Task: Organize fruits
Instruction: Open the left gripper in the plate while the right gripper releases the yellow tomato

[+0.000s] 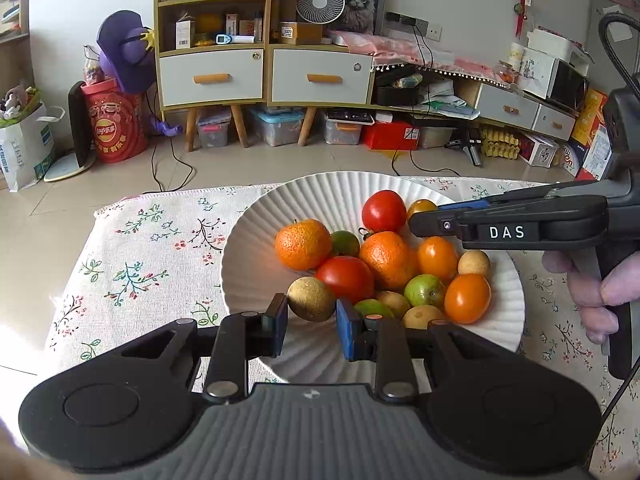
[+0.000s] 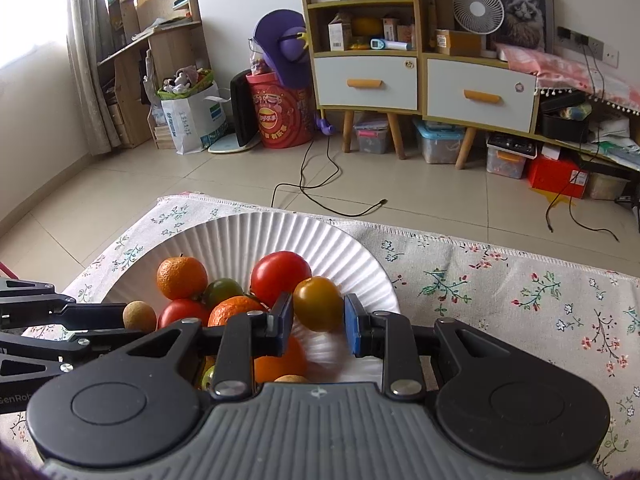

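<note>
Black two-finger left gripper with blue pads: closed almost fully, pinching a round, tan, rough-skinned longan at the very fingertips, just over the near-left edge of the white ribbed plate. Impossible to tell whether lifted clear of the plate or resting on it.

Heaped in the plate's middle and right: two dimpled orange mandarins, two glossy red tomatoes, smooth orange and green cherry tomatoes, more tan longans. All touching, packed tight. Under the plate, a pale floral tablecloth, bare to the left of the plate. No second dish or bin to be seen, so no telling the sorting place.

Black right gripper, same build, reaching in across the plate's right rim: also closed nearly all the way, gripping a smooth yellow-brown cherry tomato above the far-right part of the heap, next to the rear red tomato.

Likely trouble from here:
- Longan held only by the pad tips, on a hard round skin; easily popped out sideways by a jolt or a quick swing, then off across the cloth left of the plate.
- Cherry tomato slick and soft; split by a harder squeeze, dropped by a looser one.
- Packed heap; a careless lift liable to nudge neighbours and start a roll towards the plate's low near rim.
- Both grippers over one plate; crossing paths apt to end in a knock and a lost fruit.
</note>
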`<state>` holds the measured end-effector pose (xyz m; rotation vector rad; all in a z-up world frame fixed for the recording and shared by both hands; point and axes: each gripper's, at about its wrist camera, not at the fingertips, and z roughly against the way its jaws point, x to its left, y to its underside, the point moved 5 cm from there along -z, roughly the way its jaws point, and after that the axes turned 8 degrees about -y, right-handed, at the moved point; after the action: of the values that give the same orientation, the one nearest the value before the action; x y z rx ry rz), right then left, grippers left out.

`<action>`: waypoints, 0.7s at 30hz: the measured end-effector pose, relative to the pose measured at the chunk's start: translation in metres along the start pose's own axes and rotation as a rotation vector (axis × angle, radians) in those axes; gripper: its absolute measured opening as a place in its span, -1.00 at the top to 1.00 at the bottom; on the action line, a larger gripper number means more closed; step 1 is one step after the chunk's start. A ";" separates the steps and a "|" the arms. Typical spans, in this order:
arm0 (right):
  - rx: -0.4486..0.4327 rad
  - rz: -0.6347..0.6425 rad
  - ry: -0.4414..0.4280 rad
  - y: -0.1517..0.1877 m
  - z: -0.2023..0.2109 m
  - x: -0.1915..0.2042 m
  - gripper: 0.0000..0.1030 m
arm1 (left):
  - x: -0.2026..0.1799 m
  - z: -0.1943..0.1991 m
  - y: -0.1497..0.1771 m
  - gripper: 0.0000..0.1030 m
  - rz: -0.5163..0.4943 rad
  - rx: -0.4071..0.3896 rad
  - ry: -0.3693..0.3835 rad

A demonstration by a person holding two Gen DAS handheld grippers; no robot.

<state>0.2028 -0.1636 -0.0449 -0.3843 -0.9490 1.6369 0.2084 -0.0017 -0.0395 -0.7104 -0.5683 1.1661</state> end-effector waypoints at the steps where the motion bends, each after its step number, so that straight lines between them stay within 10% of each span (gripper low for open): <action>1: -0.001 0.003 0.000 0.000 0.000 0.000 0.52 | -0.001 0.000 0.000 0.55 -0.004 -0.001 -0.001; 14: -0.006 -0.031 0.018 -0.006 0.012 -0.004 0.32 | -0.001 -0.001 -0.002 0.51 0.013 -0.003 0.004; 21: -0.015 -0.056 0.051 -0.004 0.033 -0.007 0.13 | 0.001 0.013 0.000 0.09 0.055 -0.004 -0.018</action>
<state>0.1847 -0.1819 -0.0232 -0.4049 -0.9264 1.5624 0.1992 0.0017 -0.0306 -0.7238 -0.5693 1.2233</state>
